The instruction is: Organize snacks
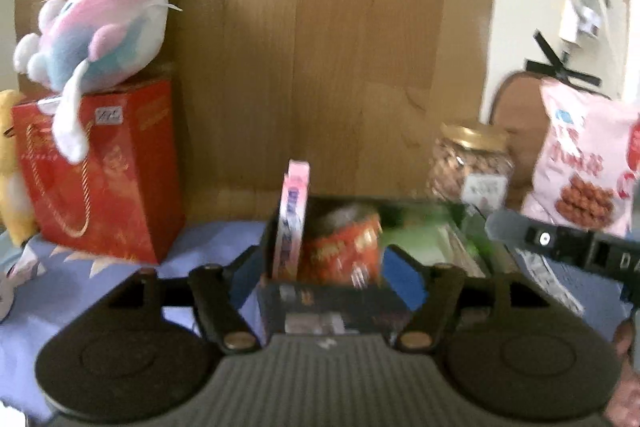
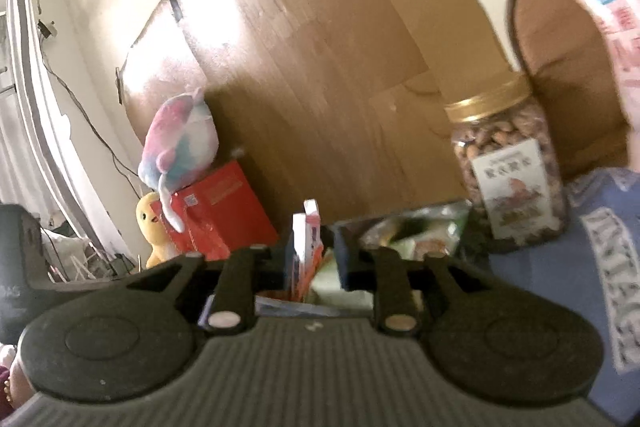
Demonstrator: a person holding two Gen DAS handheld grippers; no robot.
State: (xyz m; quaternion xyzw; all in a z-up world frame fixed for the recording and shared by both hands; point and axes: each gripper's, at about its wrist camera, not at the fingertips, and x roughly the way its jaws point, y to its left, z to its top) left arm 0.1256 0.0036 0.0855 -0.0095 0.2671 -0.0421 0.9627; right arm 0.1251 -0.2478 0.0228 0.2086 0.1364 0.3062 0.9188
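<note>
Blue cloth (image 2: 612, 267) print reads "VINTAGE"; nut jar (image 2: 508, 163) label illegible.

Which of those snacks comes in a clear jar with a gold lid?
The nuts: their see-through jar stands upright right of the black box. The pink bag and slim pink carton are opaque packaging.

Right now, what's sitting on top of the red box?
A pink-and-blue plush sits on the red box, its white tail hanging down the front. The box top under it is hidden.
</note>
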